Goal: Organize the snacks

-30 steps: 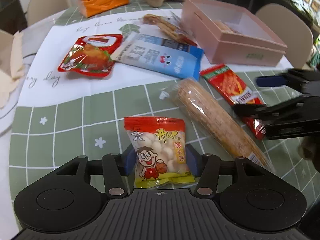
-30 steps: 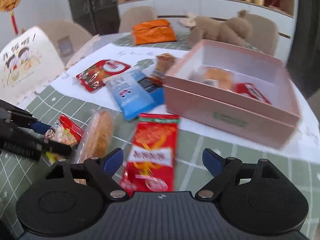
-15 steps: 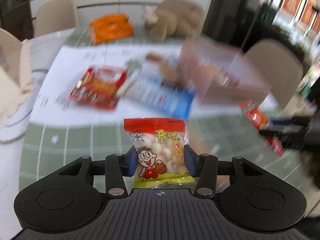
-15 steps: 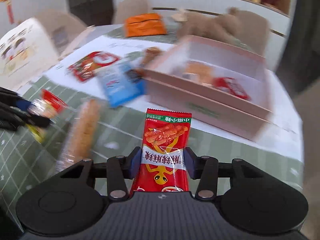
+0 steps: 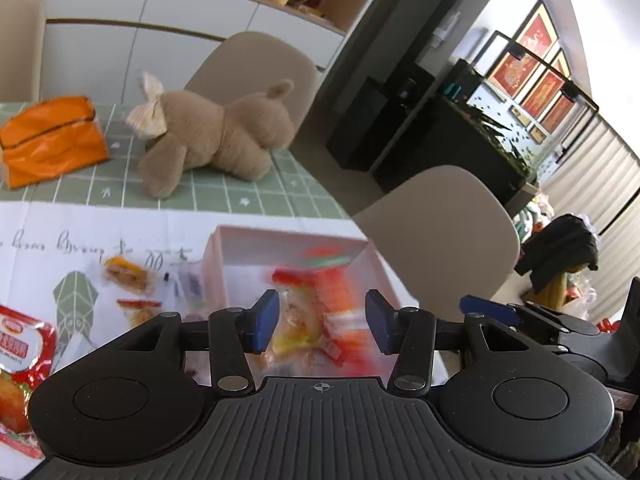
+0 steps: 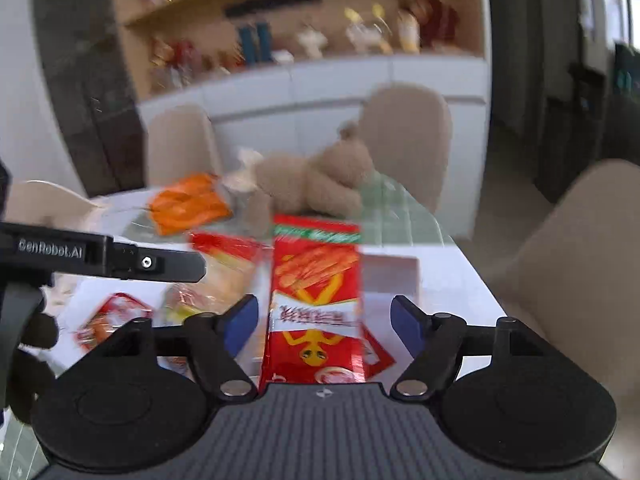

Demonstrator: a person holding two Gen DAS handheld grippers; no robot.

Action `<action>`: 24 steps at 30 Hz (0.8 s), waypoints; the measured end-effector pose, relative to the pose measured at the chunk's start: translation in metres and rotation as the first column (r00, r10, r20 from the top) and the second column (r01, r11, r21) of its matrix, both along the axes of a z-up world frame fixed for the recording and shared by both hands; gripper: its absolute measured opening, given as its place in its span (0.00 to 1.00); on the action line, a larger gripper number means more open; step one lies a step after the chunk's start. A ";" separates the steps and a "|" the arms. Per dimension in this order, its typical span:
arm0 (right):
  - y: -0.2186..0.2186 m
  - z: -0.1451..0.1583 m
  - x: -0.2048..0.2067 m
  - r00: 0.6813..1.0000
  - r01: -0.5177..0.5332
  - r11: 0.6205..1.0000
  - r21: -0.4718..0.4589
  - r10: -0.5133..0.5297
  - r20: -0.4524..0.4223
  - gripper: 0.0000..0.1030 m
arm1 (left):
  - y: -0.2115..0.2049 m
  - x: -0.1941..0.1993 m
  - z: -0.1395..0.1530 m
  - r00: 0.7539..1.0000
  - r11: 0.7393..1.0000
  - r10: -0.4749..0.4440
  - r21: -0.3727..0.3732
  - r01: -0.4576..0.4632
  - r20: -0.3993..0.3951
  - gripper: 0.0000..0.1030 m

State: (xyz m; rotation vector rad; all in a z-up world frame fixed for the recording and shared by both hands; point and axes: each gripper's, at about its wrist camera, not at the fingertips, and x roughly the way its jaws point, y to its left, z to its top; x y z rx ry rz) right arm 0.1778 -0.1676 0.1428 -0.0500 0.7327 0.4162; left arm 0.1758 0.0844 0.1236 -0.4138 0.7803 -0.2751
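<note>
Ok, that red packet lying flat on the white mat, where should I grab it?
Probably the sealed rim facing the pink box, from above: the red packet lies flat on the white mat, so only that thin edge can be pinched.

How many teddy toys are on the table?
1. The brown plush toy lies on the green checked tablecloth beside the orange bag, behind the pink box. More could hide outside the view.

Plush toy (image 5: 216,136) beyond box (image 5: 288,240), seemingly apart

left wrist: above box (image 5: 224,256) | right wrist: likewise | shared: plush (image 5: 216,136)
</note>
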 end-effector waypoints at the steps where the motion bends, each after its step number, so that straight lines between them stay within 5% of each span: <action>1: -0.001 -0.006 -0.004 1.000 -0.013 1.000 -0.020 0.013 0.007 0.70 | 0.009 -0.003 -0.009 1.000 1.000 0.001 0.001 -0.001 -0.007 0.51; 7: 0.014 -0.055 -0.034 0.990 -0.113 0.992 -0.061 0.107 -0.089 0.70 | 0.051 -0.002 -0.060 0.973 0.969 0.211 0.154 -0.195 -0.092 0.51; 11: 0.033 -0.069 -0.067 0.985 -0.164 0.980 -0.117 0.157 -0.067 0.73 | 0.054 0.018 -0.086 0.967 0.971 0.200 0.162 -0.174 -0.160 0.51; 15: 0.056 -0.072 -0.083 0.962 -0.257 0.966 -0.040 0.251 -0.106 0.73 | 0.041 0.029 -0.103 0.972 0.964 0.159 0.237 -0.116 -0.171 0.52; 17: 0.067 -0.073 -0.089 0.949 -0.289 0.957 -0.012 0.285 -0.135 0.73 | 0.041 0.025 -0.108 0.974 0.969 0.143 0.223 -0.102 -0.176 0.45; 24: 0.107 -0.082 -0.130 0.827 -0.477 0.869 0.135 0.495 -0.265 0.73 | 0.050 -0.025 -0.105 0.980 0.984 0.069 0.173 -0.036 -0.186 0.40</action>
